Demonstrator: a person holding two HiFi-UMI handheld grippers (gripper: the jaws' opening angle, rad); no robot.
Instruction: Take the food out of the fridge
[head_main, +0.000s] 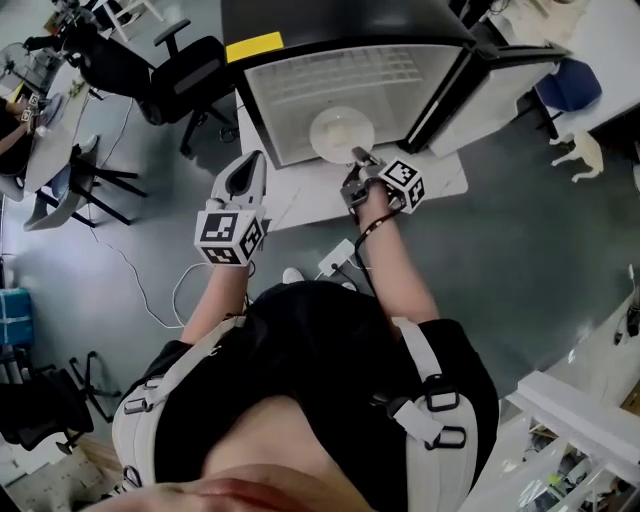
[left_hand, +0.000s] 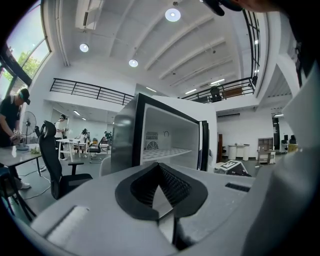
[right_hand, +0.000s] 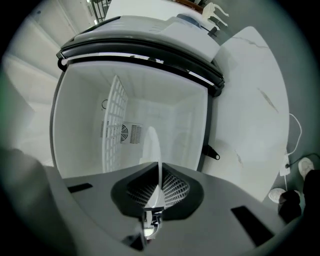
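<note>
Mid pull-out, by the look of it. Pinching the rim of a white plate (head_main: 340, 130) in the right gripper (head_main: 358, 158), jaws nearly together on that thin edge. Rest of the plate sticking out ahead of the tips into the open mini fridge (head_main: 300, 90). Showing edge-on from the gripper's own view, just beside the wire shelf (right_hand: 114, 125). Can't tell whether any food sits on it, too pale and washed out. Holding the left gripper (head_main: 245, 180) off to the side, jaws closed on nothing, pointing at the fridge's open front and well short of it.

Next up, probably: drawing the plate straight back toward the body and keeping it flat, since gripping by one rim invites tipping. Then setting it down on the white tabletop (head_main: 300, 205) under the right gripper.

No brand or readable writing anywhere, only black-and-white square markers on the gripper cubes (head_main: 405, 185).
</note>
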